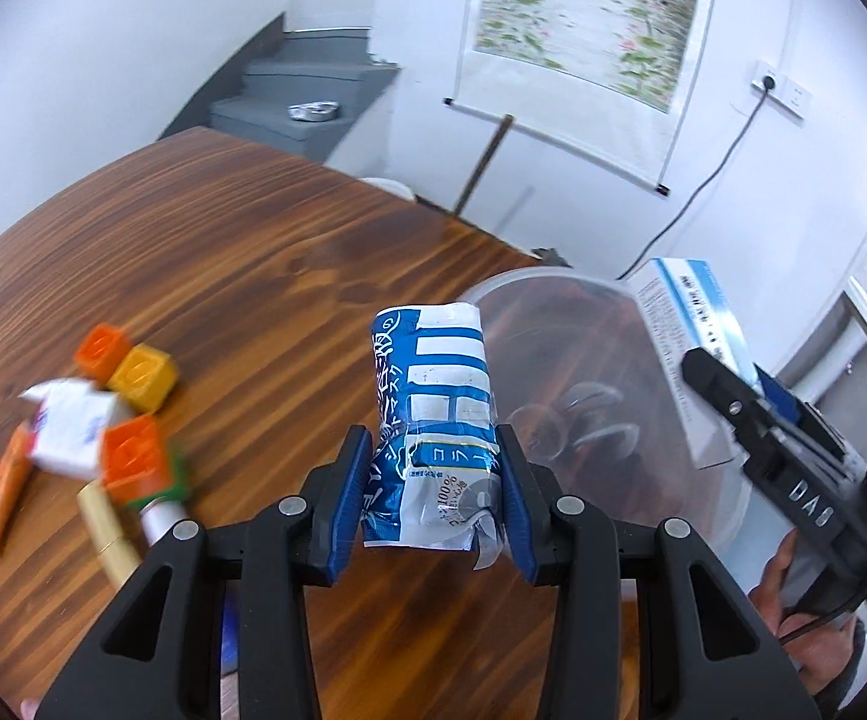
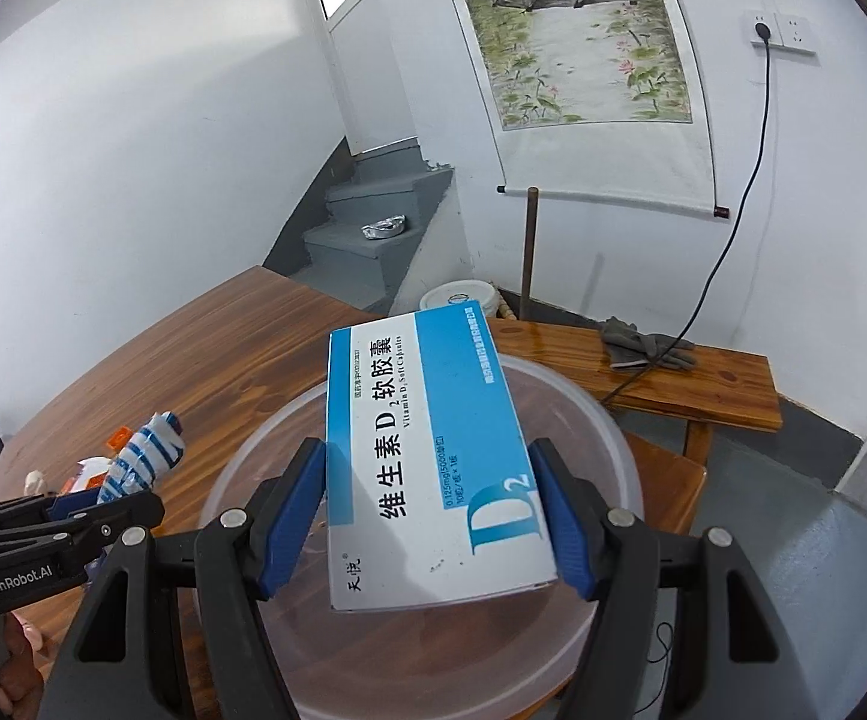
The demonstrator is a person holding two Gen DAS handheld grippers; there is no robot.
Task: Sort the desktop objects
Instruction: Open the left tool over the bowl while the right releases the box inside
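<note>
Since both items look bound for the clear tub (image 2: 604, 420), we hold them aloft: left tongs (image 1: 433, 498) clamped on blue-white packet (image 1: 433, 414), beside tub rim; right tongs (image 2: 433, 510) clamped on vitamin D box (image 2: 427, 456), over tub. Tub interior open. Unsorted blocks etc. (image 1: 133, 414) on table (image 1: 241, 252), left, well apart.

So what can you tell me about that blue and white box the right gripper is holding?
The box is a flat cardboard carton, white with light blue panels. Its top face carries black Chinese lettering, "Vitamin D2 Soft Capsules" in small print and a large blue "D2". It looks closed and undamaged. The right gripper clamps it by its two long sides, near the closer end, with blue pads pressing on it. It is held in the air, slightly tilted, over the clear plastic tub on the wooden table, apparently not touching the tub.
</note>
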